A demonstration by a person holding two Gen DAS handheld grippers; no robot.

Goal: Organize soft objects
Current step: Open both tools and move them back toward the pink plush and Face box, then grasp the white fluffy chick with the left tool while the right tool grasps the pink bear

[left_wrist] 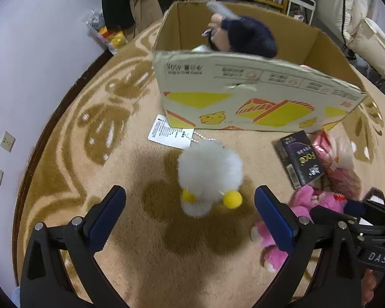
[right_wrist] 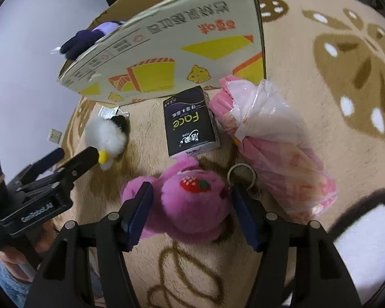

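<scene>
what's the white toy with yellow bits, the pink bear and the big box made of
White toy: fluffy long-pile plush, fuzzy outline, with yellow pom-pom-like balls.
Pink bear: short plush fur, with what looks like a stitched strawberry patch and a metal key ring.
Box: printed cardboard, plain brown inside, its rim dented.

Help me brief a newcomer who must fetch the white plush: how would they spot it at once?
Start at the cardboard box on the beige carpet. Just in front of its printed wall lies the white plush, a bead chain and paper tag trailing from it. Unlike the pink plush nearby, it is fluffy white with yellow pom-poms.
</scene>
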